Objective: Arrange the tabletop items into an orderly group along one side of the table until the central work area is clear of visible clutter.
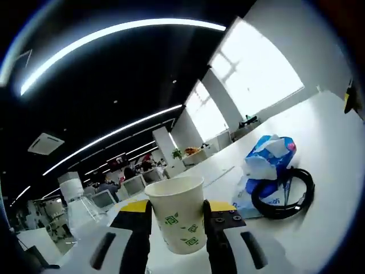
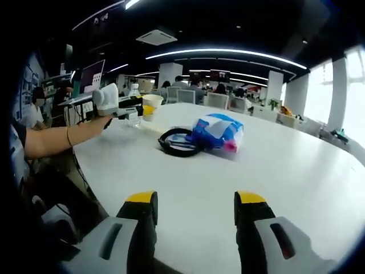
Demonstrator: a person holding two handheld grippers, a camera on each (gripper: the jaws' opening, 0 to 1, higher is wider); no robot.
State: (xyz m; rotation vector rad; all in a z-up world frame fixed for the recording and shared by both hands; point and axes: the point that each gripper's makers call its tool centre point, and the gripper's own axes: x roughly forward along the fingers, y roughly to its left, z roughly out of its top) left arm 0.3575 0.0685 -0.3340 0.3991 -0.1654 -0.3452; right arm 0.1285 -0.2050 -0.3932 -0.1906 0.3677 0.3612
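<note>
Paper cup in transit toward the table edge.
Left gripper (image 1: 178, 228) pinches the paper cup (image 1: 178, 212) beside a clear bottle (image 1: 78, 205); right gripper (image 2: 195, 214) spread, idle. Next, probably: set cup down, fetch tissue pack (image 2: 218, 131) and cable coil (image 2: 178, 141) (both mid-table).

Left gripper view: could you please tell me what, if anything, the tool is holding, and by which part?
The left tool grips the paper cup by its lower sides, one jaw on each side.
</note>
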